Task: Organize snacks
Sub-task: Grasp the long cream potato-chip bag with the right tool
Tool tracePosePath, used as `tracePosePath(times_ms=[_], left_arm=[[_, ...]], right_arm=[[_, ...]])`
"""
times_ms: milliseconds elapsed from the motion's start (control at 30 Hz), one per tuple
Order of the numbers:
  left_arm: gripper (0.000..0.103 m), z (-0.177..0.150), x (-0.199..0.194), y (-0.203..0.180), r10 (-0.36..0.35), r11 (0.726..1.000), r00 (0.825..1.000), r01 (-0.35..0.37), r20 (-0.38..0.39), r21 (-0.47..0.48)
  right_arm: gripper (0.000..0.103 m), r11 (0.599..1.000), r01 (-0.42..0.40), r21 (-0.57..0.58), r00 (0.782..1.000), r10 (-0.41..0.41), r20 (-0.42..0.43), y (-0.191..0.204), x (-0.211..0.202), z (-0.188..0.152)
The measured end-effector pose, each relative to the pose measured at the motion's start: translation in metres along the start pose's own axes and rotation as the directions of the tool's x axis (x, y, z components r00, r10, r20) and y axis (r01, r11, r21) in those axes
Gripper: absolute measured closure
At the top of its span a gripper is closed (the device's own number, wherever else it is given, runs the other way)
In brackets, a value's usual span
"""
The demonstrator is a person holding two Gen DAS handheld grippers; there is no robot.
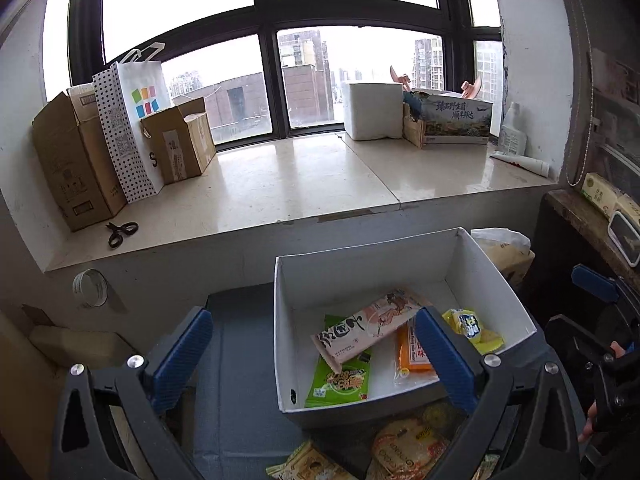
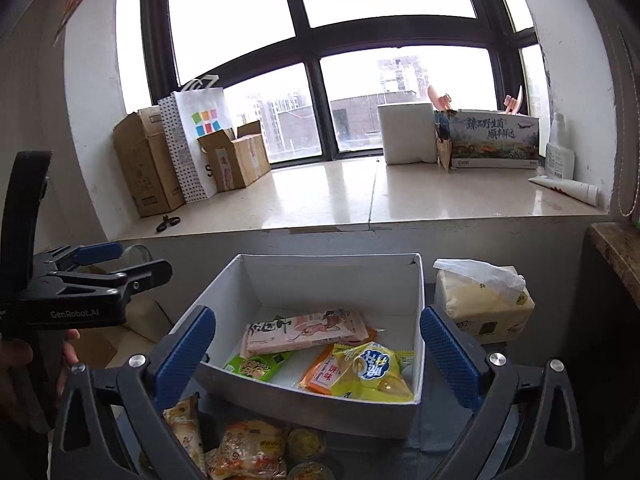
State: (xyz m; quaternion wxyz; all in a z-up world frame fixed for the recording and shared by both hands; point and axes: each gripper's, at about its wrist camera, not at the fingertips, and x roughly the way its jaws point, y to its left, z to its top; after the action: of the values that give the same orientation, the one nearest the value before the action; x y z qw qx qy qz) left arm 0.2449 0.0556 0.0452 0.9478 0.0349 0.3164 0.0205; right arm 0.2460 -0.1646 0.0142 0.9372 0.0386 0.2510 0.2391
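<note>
A white open box (image 1: 360, 268) (image 2: 332, 276) stands on a grey surface and holds a pink packet (image 1: 368, 326) (image 2: 304, 330), a green packet (image 1: 340, 380) (image 2: 256, 366), an orange packet (image 1: 412, 356) (image 2: 320, 374) and a yellow packet (image 1: 474, 330) (image 2: 372, 372). More snack packets (image 1: 408, 446) (image 2: 248, 450) lie loose in front of the box. My left gripper (image 1: 316, 358) is open and empty over the box's near left corner. My right gripper (image 2: 318, 356) is open and empty above the box's near wall. The left gripper also shows at the left of the right wrist view (image 2: 116, 264).
A wide stone window sill (image 1: 280, 184) (image 2: 360, 196) runs behind, with cardboard boxes (image 1: 72, 160), a paper bag (image 1: 132, 128), scissors (image 1: 122, 233) and a white foam box (image 1: 374, 110). A tissue pack (image 2: 484, 304) sits right of the box.
</note>
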Motion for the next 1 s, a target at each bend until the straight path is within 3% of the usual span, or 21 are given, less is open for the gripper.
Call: tracePosePath(times_ms=[167, 367, 533, 800, 967, 1000], left_arm=[[0.000, -0.050, -0.063, 0.013, -0.020, 1.000, 1.000, 0.020, 0.020, -0.023], [0.000, -0.141, -0.118, 0.030, -0.025, 0.996, 1.000, 0.024, -0.015, -0.085], [0.000, -0.200, -0.136, 0.045, -0.009, 0.993, 0.998, 0.001, -0.067, -0.120], [0.000, -0.238, -0.140, 0.068, -0.010, 0.991, 0.993, -0.005, -0.116, -0.134], [0.000, -0.250, -0.137, 0.082, -0.005, 0.989, 0.991, -0.015, -0.135, -0.146], [0.000, -0.252, -0.137, 0.085, -0.007, 0.989, 0.990, -0.014, -0.139, -0.150]], right_arm=[[0.000, 0.993, -0.112, -0.034, 0.994, 0.112, -0.021, 0.031, -0.044, -0.042], [0.000, 0.978, -0.207, 0.010, 0.971, 0.207, -0.117, 0.061, -0.067, -0.123], [0.000, 0.983, -0.170, -0.073, 0.962, 0.150, -0.227, 0.094, -0.049, -0.165], [0.000, 0.946, -0.177, -0.273, 0.926, 0.066, -0.371, 0.145, 0.024, -0.167], [0.000, 0.932, -0.182, -0.314, 0.868, 0.003, -0.496, 0.161, 0.083, -0.177], [0.005, 0.932, -0.184, -0.312, 0.862, 0.000, -0.508, 0.161, 0.089, -0.179]])
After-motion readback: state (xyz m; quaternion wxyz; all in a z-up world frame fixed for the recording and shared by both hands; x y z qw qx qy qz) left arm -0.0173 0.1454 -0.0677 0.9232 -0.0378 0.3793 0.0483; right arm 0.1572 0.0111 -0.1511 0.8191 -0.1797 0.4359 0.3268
